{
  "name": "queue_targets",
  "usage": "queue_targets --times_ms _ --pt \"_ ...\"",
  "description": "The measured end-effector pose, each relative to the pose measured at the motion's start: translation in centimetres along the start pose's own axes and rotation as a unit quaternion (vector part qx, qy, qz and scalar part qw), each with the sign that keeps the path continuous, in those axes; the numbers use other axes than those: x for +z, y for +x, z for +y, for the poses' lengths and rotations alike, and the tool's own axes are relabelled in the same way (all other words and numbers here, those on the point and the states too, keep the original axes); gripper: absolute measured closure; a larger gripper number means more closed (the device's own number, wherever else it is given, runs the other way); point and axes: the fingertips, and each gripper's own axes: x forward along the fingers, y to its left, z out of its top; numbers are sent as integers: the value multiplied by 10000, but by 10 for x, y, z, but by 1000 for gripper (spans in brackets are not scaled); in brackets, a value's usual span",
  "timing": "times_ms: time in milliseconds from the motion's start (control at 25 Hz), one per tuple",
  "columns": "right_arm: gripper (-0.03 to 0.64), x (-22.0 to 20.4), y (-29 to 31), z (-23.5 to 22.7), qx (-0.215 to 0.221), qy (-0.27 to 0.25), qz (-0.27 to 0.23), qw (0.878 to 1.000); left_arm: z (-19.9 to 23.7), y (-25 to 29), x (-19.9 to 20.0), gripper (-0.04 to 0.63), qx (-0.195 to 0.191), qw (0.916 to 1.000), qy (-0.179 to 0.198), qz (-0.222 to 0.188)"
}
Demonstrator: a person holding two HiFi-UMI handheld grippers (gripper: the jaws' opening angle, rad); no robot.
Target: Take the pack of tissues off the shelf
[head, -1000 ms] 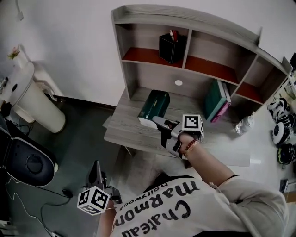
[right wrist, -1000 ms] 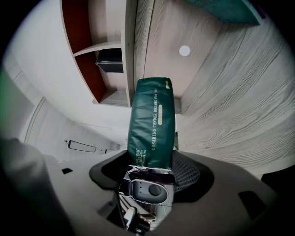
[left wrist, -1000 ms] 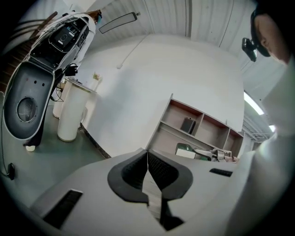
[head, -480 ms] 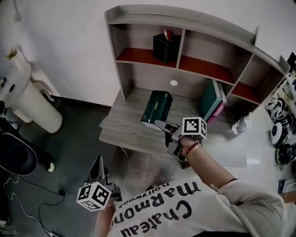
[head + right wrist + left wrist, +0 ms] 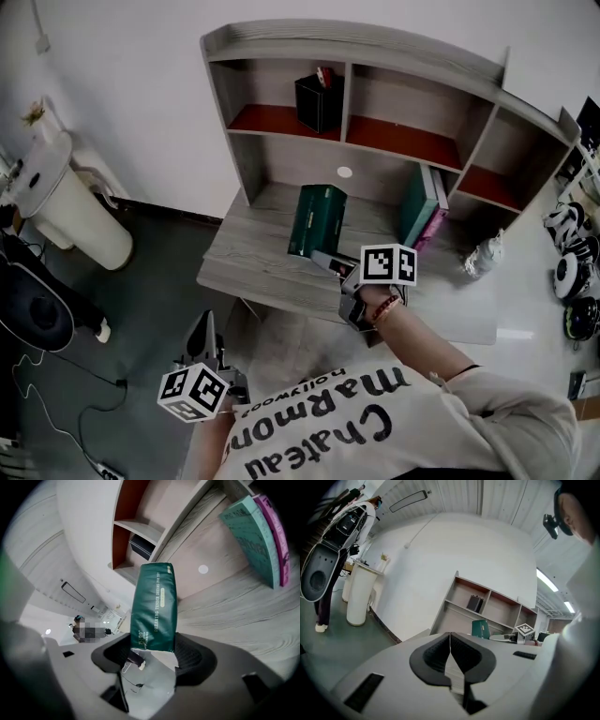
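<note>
We wear a light T-shirt (image 5: pixel 375 441) with large dark lettering across the front. Its sleeve (image 5: pixel 497 384) ends near the elbow with a dark line at the hem. A beaded bracelet (image 5: pixel 386 306) sits on the right wrist. The left gripper (image 5: pixel 205 321) and right gripper (image 5: pixel 321 259) have grey moulded bodies with dark rectangular slots and black ribbed pads (image 5: pixel 436 651). The left cube (image 5: pixel 192 394) and right cube (image 5: pixel 389 264) are white, with black square markers.

Tissue pack (image 5: pixel 153 606): glossy green film (crinkled); shelf (image 5: pixel 375 42) matt woodgrain.
</note>
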Motion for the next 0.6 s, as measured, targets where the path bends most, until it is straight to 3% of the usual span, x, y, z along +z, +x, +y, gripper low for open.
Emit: queue_targets --times_ms 280,600 --pt "322 6 -27 1 -197 -924 -11 9955 -40 -3 0 577 -67 9998 134 -130" --pt "325 -8 -61 -9 -298 -1297 48 9911 -79 -16 -22 577 -154 9997 142 -103"
